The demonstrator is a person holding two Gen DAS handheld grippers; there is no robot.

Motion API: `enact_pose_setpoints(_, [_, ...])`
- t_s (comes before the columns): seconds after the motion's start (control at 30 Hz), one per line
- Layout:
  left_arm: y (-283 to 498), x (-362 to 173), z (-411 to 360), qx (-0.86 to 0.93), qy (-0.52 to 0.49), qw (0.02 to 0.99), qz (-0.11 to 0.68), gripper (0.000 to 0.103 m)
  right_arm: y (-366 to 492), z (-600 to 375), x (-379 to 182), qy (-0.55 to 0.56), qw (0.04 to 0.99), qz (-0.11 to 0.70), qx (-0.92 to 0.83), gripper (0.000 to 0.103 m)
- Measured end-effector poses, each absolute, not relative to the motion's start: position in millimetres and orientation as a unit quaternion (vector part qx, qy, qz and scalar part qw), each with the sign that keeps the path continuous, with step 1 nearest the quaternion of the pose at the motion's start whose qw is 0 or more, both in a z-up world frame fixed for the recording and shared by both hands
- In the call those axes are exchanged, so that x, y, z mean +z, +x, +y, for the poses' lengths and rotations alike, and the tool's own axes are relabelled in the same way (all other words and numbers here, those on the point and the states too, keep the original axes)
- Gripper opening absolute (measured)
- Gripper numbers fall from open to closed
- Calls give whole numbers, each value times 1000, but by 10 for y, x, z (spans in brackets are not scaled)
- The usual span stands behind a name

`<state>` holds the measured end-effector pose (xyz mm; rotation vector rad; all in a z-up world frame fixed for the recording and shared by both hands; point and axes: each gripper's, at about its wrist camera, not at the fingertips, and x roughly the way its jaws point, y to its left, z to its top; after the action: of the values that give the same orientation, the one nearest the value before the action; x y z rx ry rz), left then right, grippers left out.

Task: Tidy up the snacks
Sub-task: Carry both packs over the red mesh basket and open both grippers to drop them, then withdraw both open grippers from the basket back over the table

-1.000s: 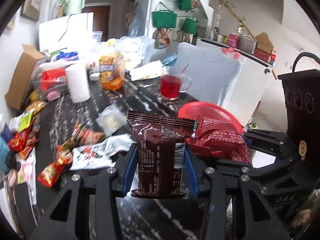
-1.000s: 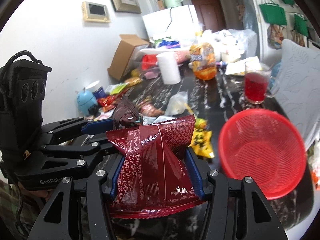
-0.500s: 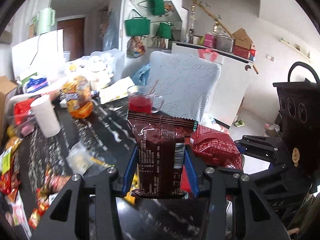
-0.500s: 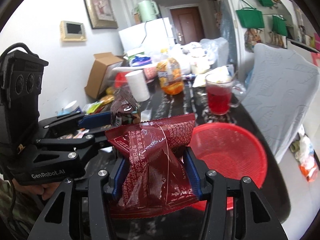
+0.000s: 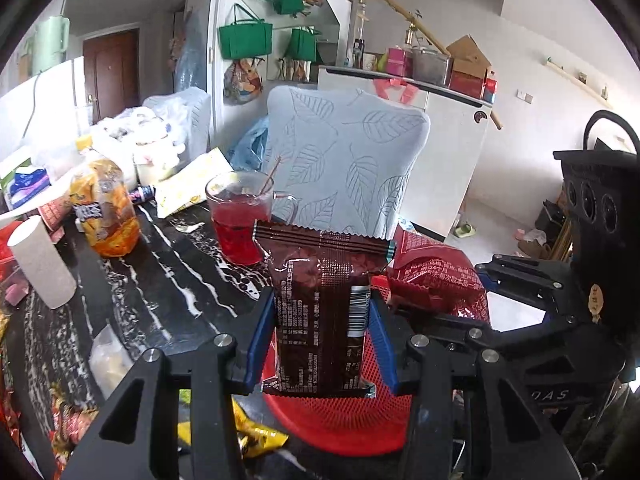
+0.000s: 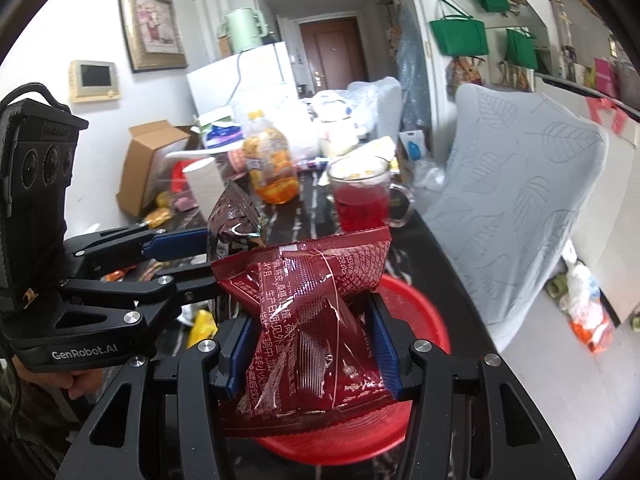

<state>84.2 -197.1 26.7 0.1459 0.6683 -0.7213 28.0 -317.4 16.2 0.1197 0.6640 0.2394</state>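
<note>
My left gripper (image 5: 320,344) is shut on a dark brown snack packet (image 5: 322,304), held upright between its blue pads above the near side of a red mesh basket (image 5: 344,420). My right gripper (image 6: 308,352) is shut on a crumpled red snack packet (image 6: 312,320), hanging over the same red basket (image 6: 416,320). In the left wrist view the red packet (image 5: 436,276) shows just right of the brown one. The right wrist view has the brown packet (image 6: 234,224) at the left gripper's tips, left of the red one.
A glass mug of red drink (image 5: 236,224) stands behind the basket on the dark marbled table (image 5: 168,288). An orange snack jar (image 5: 104,212), a paper roll (image 5: 40,264) and loose snack packets (image 5: 256,436) lie left. A leaf-patterned chair back (image 5: 344,164) stands at the table's far edge.
Both grippers have travelled right across the table with their packets, from over the scattered snacks to above the red basket. The mug and chair now sit closer ahead.
</note>
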Motion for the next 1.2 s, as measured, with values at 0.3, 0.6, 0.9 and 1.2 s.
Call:
enact_pose_setpoints(0.3, [1089,24,-2103,-347,74,867,350,44,500,-3320,-39,75,932,341,94,51])
enact_pose_setpoints(0.6, [1169,-78,-2152,-350,71,863,358,45,606,-3345,-193,88,927,356,79,55])
enact_pose_setpoints(0.9, [1199,-177,-2125,-318,80,859,394,45,533,-3366,-183,90,928,358,57,71])
enact_pose_setpoints(1.2, [1104,-45,-2037,-311,83,868,378,45,461,-3357,-122,90,930,354,48,71])
